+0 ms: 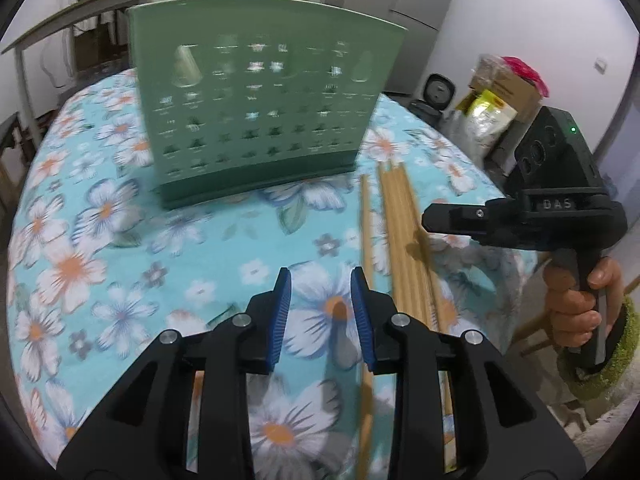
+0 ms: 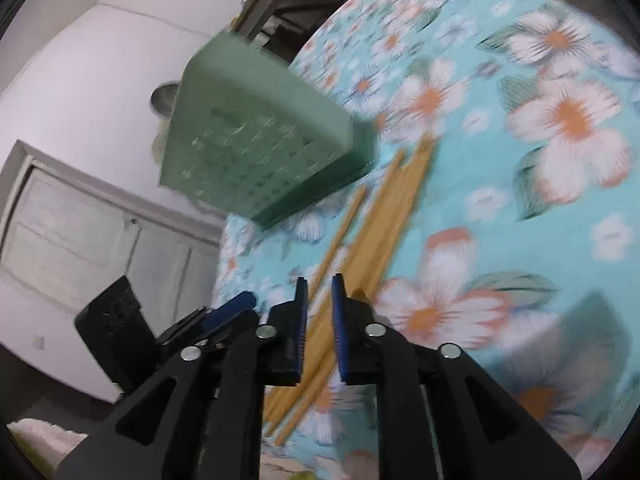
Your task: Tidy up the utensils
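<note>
Chopsticks lie beside my green holder; left gripper and right gripper both gape, empty.

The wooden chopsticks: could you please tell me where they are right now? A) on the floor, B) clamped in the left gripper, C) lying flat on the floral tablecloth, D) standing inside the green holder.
C: the wooden chopsticks lie flat on the floral tablecloth, beside the green holder, with neither gripper closed on them.
</note>
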The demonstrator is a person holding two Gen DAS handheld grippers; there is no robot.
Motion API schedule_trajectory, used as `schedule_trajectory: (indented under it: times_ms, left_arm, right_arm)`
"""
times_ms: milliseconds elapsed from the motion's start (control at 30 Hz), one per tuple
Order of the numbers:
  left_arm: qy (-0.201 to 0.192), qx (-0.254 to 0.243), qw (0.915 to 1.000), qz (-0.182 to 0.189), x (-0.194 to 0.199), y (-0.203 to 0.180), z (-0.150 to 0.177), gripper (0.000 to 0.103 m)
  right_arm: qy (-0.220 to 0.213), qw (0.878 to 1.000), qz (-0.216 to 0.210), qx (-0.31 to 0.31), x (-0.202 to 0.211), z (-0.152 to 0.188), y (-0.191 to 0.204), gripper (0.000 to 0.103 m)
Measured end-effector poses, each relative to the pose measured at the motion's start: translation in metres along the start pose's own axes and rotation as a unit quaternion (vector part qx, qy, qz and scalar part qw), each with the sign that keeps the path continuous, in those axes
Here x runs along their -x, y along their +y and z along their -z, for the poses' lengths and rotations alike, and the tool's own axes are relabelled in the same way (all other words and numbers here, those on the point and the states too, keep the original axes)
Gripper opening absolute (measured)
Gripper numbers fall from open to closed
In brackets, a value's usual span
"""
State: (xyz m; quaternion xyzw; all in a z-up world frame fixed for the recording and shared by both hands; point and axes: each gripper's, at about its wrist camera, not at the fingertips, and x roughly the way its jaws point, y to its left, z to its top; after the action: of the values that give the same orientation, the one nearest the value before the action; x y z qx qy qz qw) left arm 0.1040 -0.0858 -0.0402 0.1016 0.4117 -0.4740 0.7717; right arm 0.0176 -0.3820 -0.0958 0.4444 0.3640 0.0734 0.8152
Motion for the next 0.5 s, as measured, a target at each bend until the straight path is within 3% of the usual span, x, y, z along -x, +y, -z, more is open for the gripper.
schedule_trajectory:
  times_ms: [67,200,500]
  left_arm:
    - [0.014,-0.001,0.9997,0.018,-0.008,-0.003,-0.004,0.029]
    - [0.042,-0.015,0.9988,0.021,-0.025,-0.01,-0.004,0.029]
    - [0.07,-0.036,0.9969,0.002,-0.046,-0.02,-0.016,0.029]
  right_arm:
    - [-0.005,1.0,0.001,-0.015,0.007,0.0,-0.011,0.015]
    - [-0.007,1.0,0.013,-0.021,0.012,0.0,-0.018,0.015]
    - [-0.01,0.999,0.039,0.005,0.011,0.009,-0.016,0.017]
